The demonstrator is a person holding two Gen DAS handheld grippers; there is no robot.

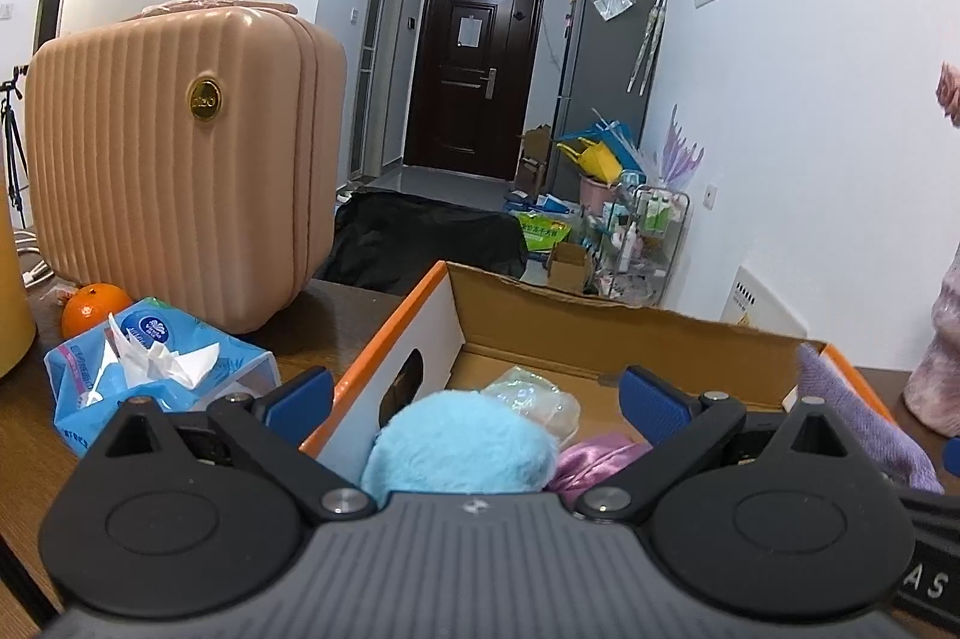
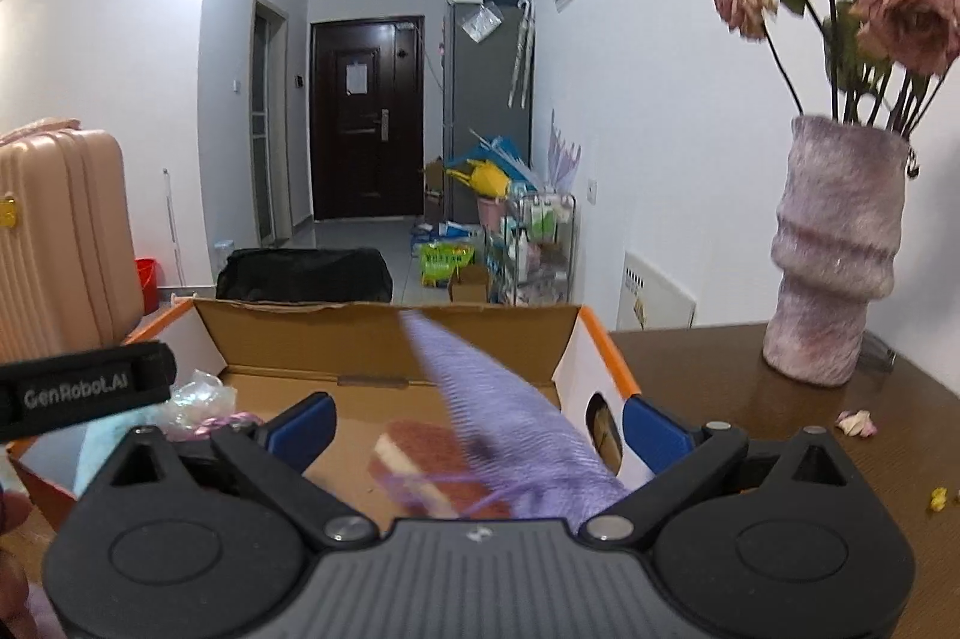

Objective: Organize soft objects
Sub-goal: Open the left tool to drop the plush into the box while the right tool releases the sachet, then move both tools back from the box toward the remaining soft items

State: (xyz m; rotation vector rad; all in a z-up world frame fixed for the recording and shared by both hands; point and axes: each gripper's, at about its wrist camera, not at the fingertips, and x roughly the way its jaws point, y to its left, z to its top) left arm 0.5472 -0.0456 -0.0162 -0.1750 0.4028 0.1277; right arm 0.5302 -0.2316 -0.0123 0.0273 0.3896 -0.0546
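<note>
Risk: both claws, left gripper (image 1: 477, 396) and right gripper (image 2: 477, 423), gape wide holding nothing, purple cloth (image 2: 510, 411) between your right jaws draped over the cardboard box (image 2: 384, 333) wall, may slide out.

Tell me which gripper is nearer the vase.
Right. The right gripper hangs open over the box, with the vase close on its right side. The left gripper is over the box's far side, and the vase sits at its view's edge.
</note>
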